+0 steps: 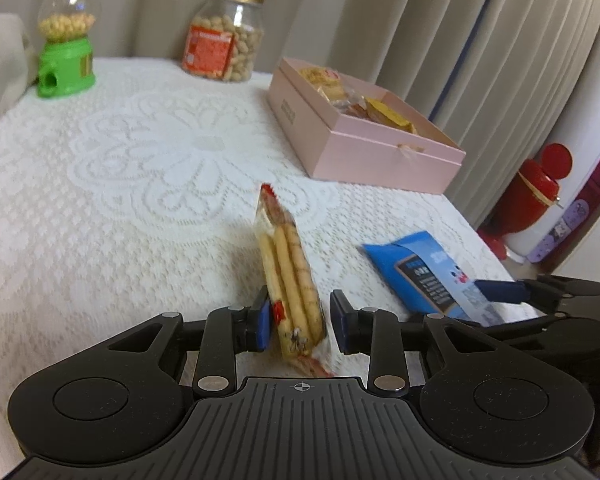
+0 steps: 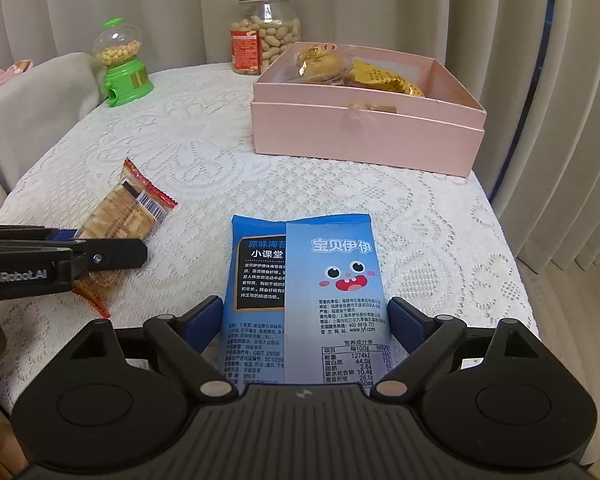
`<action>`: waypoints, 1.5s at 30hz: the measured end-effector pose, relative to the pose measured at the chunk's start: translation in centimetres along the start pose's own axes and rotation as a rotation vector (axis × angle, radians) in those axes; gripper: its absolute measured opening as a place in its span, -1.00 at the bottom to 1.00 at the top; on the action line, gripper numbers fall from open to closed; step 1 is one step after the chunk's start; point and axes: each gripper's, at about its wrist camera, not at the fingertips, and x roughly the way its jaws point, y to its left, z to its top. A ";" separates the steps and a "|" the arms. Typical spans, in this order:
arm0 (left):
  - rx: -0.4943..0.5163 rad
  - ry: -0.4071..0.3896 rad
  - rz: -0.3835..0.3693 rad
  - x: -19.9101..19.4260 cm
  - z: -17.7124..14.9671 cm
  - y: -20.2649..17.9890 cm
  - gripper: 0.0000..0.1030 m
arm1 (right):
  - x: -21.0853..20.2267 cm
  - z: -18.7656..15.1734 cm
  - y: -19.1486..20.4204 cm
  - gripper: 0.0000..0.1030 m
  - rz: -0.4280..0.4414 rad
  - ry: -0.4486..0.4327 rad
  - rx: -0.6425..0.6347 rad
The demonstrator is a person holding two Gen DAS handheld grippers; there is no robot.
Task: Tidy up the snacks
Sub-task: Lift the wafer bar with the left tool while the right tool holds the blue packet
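White lace cloth (image 2: 204,152) is seen over the table, with two wrapped snacks near the front edge and a pink box (image 2: 364,136) farther back on the right. The box is open and is partly filled with yellow and clear-wrapped snacks (image 2: 384,76).

The biscuit pack (image 1: 290,280) is seen on edge between the blue pads of the left gripper (image 1: 300,322). The jaws are narrowed around its lower end; the left pad is against the wrapper, but a slim gap shows at the right pad, so a firm grip cannot be told. In the right wrist view the same pack (image 2: 120,216) is seen tilted up and away from the left gripper (image 2: 100,252), its red end seal raised off the cloth.

The blue pack (image 2: 304,288) is laid flat on the cloth, print side up, with its near end between the fingers of the right gripper (image 2: 306,320). Those jaws are spread wide, one pad close at each long edge of the pack; whether the pads press on it cannot be told. In the left wrist view the blue pack (image 1: 428,276) is seen just right of the biscuit pack, with a finger of the right gripper (image 1: 540,292) at its far edge.

At the back of the table a peanut jar (image 2: 266,32) with a gold lid is stood beside the box, and a green candy dispenser (image 2: 124,68) is stood well to the left. Beige curtains (image 2: 500,20) are hung behind.
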 end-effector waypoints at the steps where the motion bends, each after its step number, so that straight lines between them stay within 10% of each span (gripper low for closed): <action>1: -0.003 0.009 0.003 0.0 0.0 -0.1 -0.42 | 0.1 0.0 -0.1 0.77 0.004 0.000 -0.002; 18: -0.077 0.078 0.022 1.7 2.4 0.6 -0.44 | 1.2 0.4 -0.6 0.91 0.011 -0.038 0.002; 45: 0.003 -0.037 0.082 2.3 1.3 -0.9 -0.44 | 1.1 -0.5 -0.6 0.92 0.010 -0.103 0.006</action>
